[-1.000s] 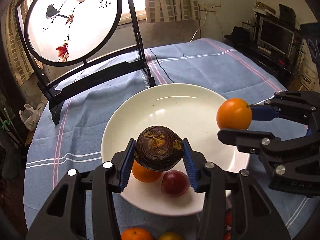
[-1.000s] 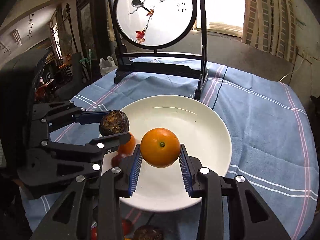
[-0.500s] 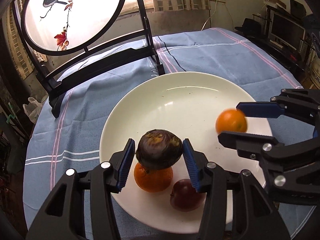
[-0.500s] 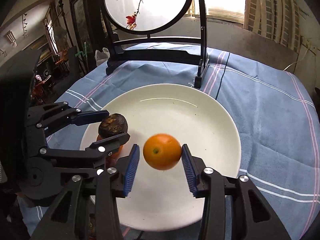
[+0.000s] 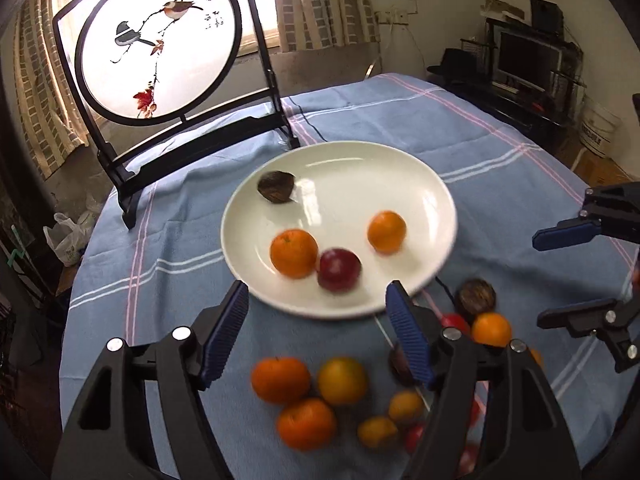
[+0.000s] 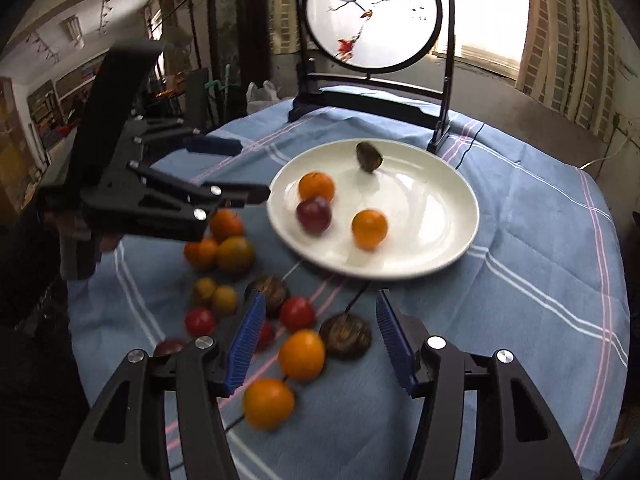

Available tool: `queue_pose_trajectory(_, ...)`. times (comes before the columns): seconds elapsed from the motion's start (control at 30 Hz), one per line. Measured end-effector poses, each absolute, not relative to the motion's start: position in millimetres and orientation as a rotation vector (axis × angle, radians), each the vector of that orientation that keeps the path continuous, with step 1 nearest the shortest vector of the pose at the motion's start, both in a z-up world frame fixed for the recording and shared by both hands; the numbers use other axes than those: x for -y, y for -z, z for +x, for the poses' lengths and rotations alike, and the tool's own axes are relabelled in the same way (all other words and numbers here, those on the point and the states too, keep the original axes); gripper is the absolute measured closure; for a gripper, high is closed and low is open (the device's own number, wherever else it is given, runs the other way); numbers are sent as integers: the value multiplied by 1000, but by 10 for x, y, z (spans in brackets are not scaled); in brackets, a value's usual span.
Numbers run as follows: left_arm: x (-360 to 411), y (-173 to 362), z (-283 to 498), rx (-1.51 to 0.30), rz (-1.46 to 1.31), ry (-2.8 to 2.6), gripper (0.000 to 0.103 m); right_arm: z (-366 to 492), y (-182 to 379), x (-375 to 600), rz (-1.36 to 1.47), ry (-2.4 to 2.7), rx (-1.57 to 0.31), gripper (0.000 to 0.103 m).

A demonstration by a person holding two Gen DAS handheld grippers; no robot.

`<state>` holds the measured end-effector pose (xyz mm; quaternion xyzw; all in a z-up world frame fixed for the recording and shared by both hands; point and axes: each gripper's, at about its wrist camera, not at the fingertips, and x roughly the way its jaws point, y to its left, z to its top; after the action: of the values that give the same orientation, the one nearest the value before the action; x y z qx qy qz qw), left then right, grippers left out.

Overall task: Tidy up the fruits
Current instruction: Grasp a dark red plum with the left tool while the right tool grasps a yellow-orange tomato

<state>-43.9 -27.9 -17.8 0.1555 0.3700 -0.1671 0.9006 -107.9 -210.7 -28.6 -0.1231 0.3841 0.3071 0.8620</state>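
Looking from the left wrist, the left gripper [image 5: 318, 334] stands spread with nothing between its pads, its jaws having just been opening, above the near edge of the white plate [image 5: 436, 184]. The dark wrinkled fruit [image 5: 276, 187] lies blurred at the plate's far-left rim; I judge it may be rolling and could tip over that edge onto the blue tablecloth [image 5: 400, 120]. The small orange [image 5: 386, 231] sits smeared toward the plate's right side, with a larger orange [image 5: 294, 253] touching a red fruit [image 5: 339, 269] near the front edge. Loose fruit on the cloth below is partly hidden behind the gripper's right finger, and blur makes the kinds hard to tell.

From the right wrist, the right gripper [image 6: 320, 338] is likewise spread and empty, its jaws also just having been opening, over the cloth before the plate's near edge. Its next reach could nudge the crowded loose fruit and scatter it toward the table's edge. The left gripper's body covers several fruits at the left side.
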Motion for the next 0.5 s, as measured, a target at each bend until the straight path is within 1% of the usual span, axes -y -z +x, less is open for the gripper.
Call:
queue_pose_trajectory(0.1,259,276,-862,-788,344,406,32,-1359,433,2123,-291,-651,-837,45)
queue_pose_trajectory(0.23,274,498,-1237,-858,322,472,32,-1444,654,2143,-278,-653,-900,45)
queue_pose_trajectory(0.37,365,652,-1481,-881,331,536,32,-1430,757,2125,-271,-639,-920,45)
queue_pose_trajectory(0.5,425,746,-1507,-911,307,574,32,-1385,771,2073,-265,-639,-919,45)
